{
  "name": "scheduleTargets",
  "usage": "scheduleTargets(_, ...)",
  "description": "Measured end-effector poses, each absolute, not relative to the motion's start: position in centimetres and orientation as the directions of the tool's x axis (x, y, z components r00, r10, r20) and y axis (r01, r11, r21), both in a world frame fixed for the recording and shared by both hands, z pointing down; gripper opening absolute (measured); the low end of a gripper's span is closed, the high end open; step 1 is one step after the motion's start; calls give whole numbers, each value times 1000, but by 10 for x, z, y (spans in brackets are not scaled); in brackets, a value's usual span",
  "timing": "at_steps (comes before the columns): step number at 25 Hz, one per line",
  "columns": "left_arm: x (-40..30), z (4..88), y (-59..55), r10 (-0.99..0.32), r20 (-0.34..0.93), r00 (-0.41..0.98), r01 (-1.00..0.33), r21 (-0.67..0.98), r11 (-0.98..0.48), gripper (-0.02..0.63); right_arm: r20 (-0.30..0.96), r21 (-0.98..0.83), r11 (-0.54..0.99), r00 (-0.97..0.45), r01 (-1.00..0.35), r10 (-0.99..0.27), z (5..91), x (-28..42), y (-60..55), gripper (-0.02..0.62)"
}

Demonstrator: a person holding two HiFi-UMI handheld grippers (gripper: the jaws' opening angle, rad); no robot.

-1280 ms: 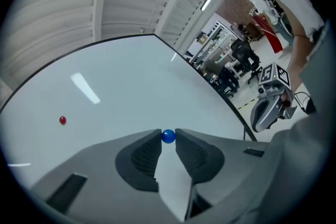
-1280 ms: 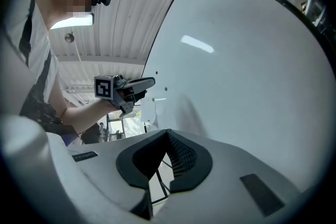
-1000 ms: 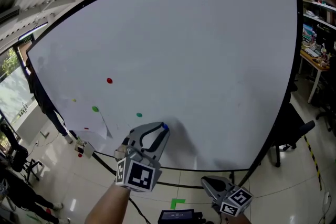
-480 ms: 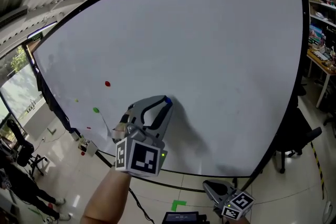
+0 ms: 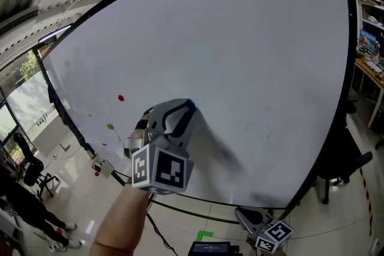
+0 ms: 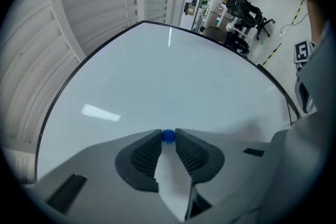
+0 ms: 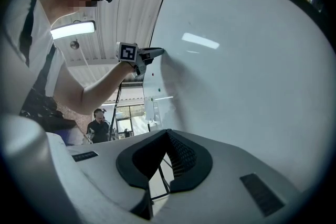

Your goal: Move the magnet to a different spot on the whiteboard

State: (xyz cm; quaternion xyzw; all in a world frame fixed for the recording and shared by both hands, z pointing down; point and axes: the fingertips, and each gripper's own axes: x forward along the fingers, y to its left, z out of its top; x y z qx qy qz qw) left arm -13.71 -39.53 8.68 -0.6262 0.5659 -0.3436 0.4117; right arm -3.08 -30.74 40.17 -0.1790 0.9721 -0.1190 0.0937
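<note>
A small blue magnet (image 5: pixel 190 105) is pinched between the tips of my left gripper (image 5: pixel 187 108), right at the surface of the big whiteboard (image 5: pixel 252 51). The left gripper view shows the same blue magnet (image 6: pixel 168 136) held at the jaw tips of my left gripper (image 6: pixel 168 138), with the whiteboard (image 6: pixel 173 76) just behind it. My right gripper (image 5: pixel 240 213) hangs low below the board's bottom edge. In its own view my right gripper (image 7: pixel 168 134) has its tips together with nothing between them.
A red magnet (image 5: pixel 121 98) and a green magnet (image 5: pixel 110 126) sit on the board's lower left. An office chair (image 5: pixel 345 165) and a cluttered desk (image 5: pixel 372 66) stand to the right. A green tape mark (image 5: pixel 204 235) is on the floor. A person (image 7: pixel 97 126) stands far off.
My left gripper has risen a little along the board with the blue magnet in it. It now hides the green magnet that showed beside it. The right gripper has stayed low.
</note>
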Motion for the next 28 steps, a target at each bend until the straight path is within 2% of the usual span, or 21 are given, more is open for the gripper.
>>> scheduleTargets(5, -137, 84, -393, -997, -11, 77, -420, -907, -23, 117, -139, -267, 913, -925, -310, -355, 402, -33, -315, 29)
scheduleTargets(19, -149, 113, -377, -994, -47, 101, -508, -861, -11, 120, -151, -233, 916, -918, -328, -367, 410, -15, -323, 29)
scheduleTargets(23, -164, 144, -365, -987, 1, 163, -572, -815, -95, 120, -140, -232, 911, -915, -342, -379, 412, -22, -315, 29)
scheduleTargets(28, -209, 200, -344, -983, 74, 169, -689, -704, -171, 118, -111, -217, 911, -918, -351, -381, 414, -37, -299, 29)
